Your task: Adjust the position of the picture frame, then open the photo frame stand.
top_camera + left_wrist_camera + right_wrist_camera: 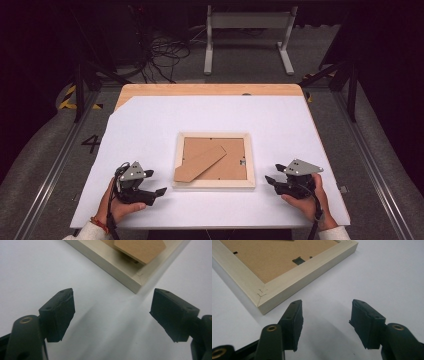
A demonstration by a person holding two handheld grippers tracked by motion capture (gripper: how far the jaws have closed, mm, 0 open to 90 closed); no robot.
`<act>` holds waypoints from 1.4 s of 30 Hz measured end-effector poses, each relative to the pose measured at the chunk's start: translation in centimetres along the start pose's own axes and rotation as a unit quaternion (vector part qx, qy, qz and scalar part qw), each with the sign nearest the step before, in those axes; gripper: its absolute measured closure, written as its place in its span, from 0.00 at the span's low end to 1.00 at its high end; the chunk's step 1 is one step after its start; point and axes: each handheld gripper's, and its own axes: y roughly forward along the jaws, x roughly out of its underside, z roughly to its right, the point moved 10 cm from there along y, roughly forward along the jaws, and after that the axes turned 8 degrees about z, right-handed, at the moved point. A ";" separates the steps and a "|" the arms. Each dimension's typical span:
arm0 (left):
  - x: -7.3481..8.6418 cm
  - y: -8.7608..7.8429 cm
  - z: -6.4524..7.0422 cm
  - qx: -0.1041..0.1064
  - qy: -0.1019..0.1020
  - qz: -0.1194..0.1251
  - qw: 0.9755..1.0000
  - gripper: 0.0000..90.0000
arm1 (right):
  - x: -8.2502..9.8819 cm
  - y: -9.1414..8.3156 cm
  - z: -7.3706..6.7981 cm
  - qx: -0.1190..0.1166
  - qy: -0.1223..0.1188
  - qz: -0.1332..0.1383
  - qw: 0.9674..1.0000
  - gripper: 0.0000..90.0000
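left hand-held gripper: held low over the white counter, jaws spread, empty
right hand-held gripper: held low, jaws spread, empty
pale wooden picture frame: laid face-down between both, untouched

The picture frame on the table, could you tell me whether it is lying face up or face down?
Face down. The picture frame lies flat on the white sheet with its brown backing board up, and the cardboard stand rests across that backing.

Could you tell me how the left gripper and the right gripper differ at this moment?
The left gripper sits off the picture frame's near left corner; the right gripper sits off its right side. In their own views, the left gripper's jaws stand wider apart than the right gripper's. Both are open, empty and clear of the frame.
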 end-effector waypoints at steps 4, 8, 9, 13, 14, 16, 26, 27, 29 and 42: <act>0.1 0.5 0.8 0.013 0.010 -0.012 1.000 0.22 | -0.1 0.3 -0.1 -0.003 0.003 0.001 1.000 0.45; 0.1 0.8 1.1 0.024 0.010 -0.017 1.000 0.22 | 0.1 0.6 -0.4 -0.006 -0.002 -0.005 1.000 0.43; 0.1 0.9 1.2 0.026 0.009 -0.018 0.999 0.22 | 0.1 0.6 -0.4 -0.006 -0.004 -0.006 1.000 0.43; 0.0 1.4 1.8 0.038 0.011 -0.025 0.999 0.21 | 0.2 0.8 -0.5 -0.007 0.000 -0.006 1.000 0.41; -0.1 1.6 2.0 0.041 0.012 -0.027 0.999 0.21 | 0.2 0.8 -0.6 -0.008 -0.001 -0.006 1.000 0.41; -0.2 1.9 2.2 0.042 0.013 -0.035 0.998 0.21 | 0.1 0.9 -0.7 -0.009 -0.002 -0.006 1.000 0.40; -2.1 3.4 3.1 0.084 0.013 -0.044 0.995 0.21 | 0.2 1.2 -1.1 -0.007 -0.006 -0.005 1.000 0.39; -2.1 3.4 3.1 0.084 0.013 -0.044 0.995 0.20 | 0.2 1.2 -1.1 -0.007 -0.006 -0.005 1.000 0.39; -2.8 3.5 3.1 0.085 0.008 -0.035 0.996 0.20 | 0.1 1.3 -1.1 -0.006 -0.003 -0.004 1.000 0.39; -5.2 4.6 3.0 0.125 -0.101 -0.003 0.987 0.28 | 0.2 1.4 -0.8 0.003 0.012 -0.002 1.000 0.39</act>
